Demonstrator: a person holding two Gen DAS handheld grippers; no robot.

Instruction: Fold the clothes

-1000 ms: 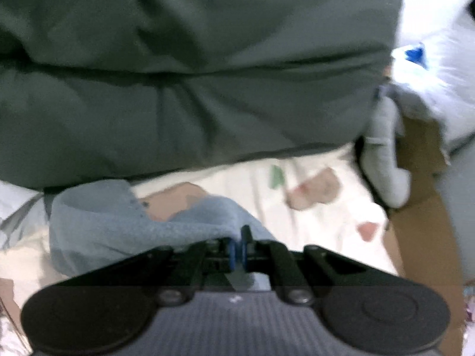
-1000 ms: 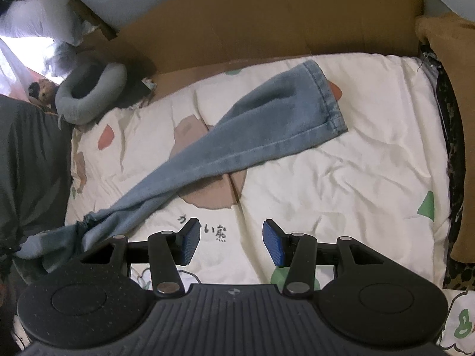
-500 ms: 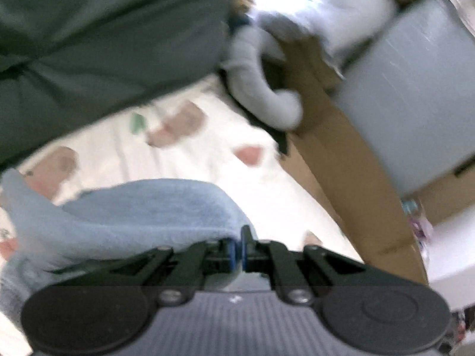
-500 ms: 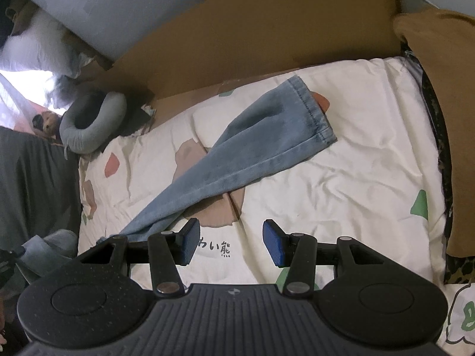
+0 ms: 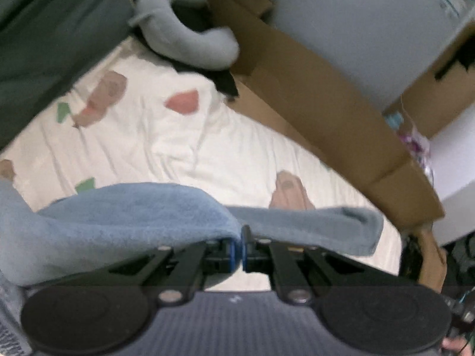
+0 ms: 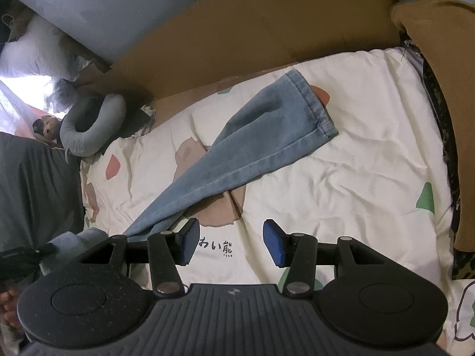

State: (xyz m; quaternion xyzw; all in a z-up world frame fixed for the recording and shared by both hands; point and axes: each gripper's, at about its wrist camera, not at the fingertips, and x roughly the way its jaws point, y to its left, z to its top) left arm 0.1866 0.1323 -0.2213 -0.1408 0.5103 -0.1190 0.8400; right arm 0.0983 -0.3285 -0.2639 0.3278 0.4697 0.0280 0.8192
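Light blue jeans [image 6: 261, 136] lie stretched across the cream patterned bedsheet [image 6: 371, 178], hem end at the far right near the cardboard. My left gripper [image 5: 240, 244] is shut on the other end of the jeans [image 5: 124, 219], holding the bunched denim just above the sheet; the far leg shows to its right. My right gripper [image 6: 231, 241] is open and empty, hovering above the sheet, just right of the jeans' stretched leg. The left gripper shows in the right wrist view at the lower left edge, holding denim [image 6: 68, 240].
A cardboard wall [image 6: 267, 29] borders the bed's far side. A grey neck pillow [image 6: 92, 127] lies at the far left corner. Dark grey fabric [image 6: 32, 190] hangs at the left. A brown cushion [image 6: 445, 74] lines the right edge.
My left gripper has swung right with the denim, from facing the dark grey fabric to facing the cardboard wall. The jeans leg has been pulled and stretched. The right gripper stayed open and rose slightly.
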